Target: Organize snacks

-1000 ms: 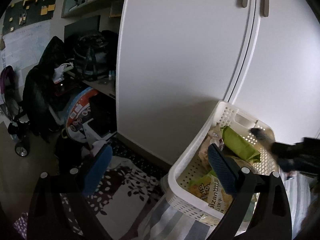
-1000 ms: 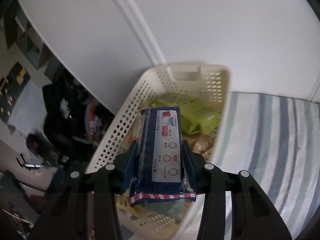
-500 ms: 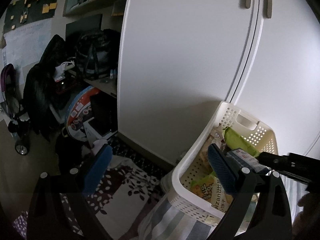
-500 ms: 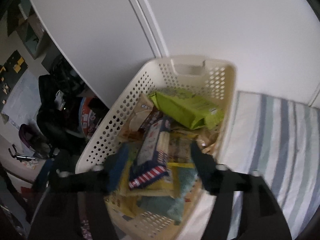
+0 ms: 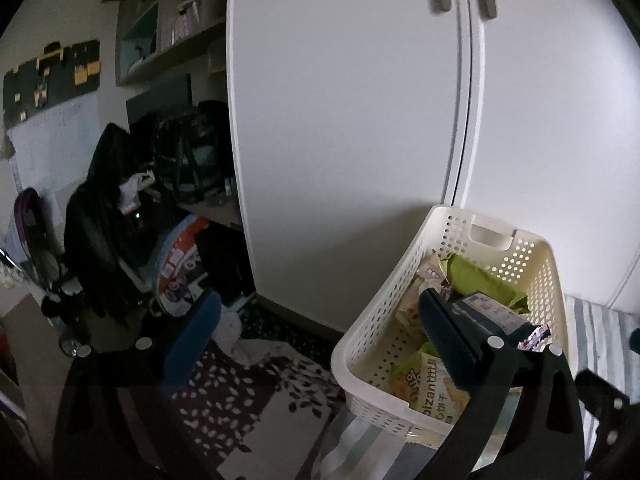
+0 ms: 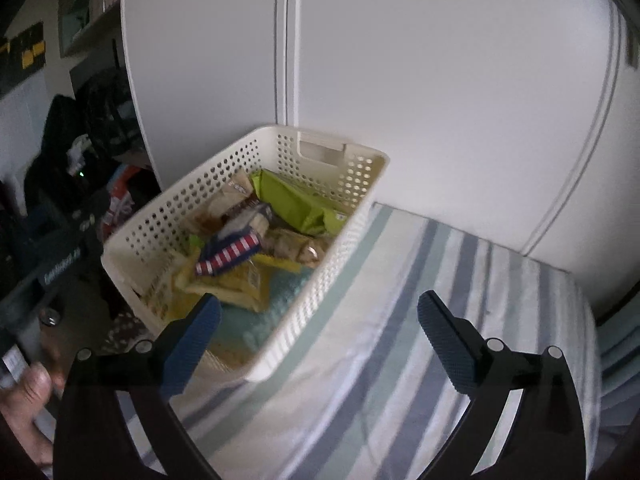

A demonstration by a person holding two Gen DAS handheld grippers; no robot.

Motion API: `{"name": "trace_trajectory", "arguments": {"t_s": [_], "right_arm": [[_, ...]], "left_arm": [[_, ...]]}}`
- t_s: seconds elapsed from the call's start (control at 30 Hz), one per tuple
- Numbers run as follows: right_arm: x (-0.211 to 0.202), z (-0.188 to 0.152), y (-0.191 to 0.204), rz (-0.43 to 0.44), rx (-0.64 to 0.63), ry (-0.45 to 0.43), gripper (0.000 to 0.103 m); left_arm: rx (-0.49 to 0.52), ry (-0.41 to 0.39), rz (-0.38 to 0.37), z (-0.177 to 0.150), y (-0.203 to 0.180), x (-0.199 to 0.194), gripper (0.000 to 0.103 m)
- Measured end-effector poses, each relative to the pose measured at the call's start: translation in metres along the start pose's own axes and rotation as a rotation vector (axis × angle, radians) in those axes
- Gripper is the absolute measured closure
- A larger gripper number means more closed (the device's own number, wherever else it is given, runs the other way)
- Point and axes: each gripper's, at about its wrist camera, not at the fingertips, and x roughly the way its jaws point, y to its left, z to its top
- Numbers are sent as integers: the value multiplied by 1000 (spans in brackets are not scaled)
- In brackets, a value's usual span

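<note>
Two grippers stand with jaws apart and hold nothing. Only the right wrist view shows the right gripper (image 6: 318, 330) over striped bedding (image 6: 440, 300), with the perforated cream plastic basket (image 6: 328, 240) at centre left, the navy packet (image 6: 232, 250) lying atop crinkly snack bags. The left gripper (image 5: 316, 340) frames a speckled rug (image 5: 248, 396) at lower centre.

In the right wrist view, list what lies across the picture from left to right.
Hand → left gripper → white basket of snacks → striped cloth.
</note>
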Motion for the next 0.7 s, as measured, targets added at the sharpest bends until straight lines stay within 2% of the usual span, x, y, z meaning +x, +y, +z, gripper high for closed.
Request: {"name": "trace_trajectory", "arguments": {"t_s": [0.33,0.43,0.6,0.7], "right_arm": [[-30,-20,4,-47,-23,-93,5],[-31,-21,10,-26,-49,-74,5],[-37,-21,17,-56,-51,-100,5],[-49,-21,20,-143,-56,-181,5]], "left_arm": [[42,-55,18,5,-10,-15,3],[47,-67,19,6,-12,-18,3],[44,-81,14,6,-12,-21,3],[55,-96,37,6,-11,-22,3]]}}
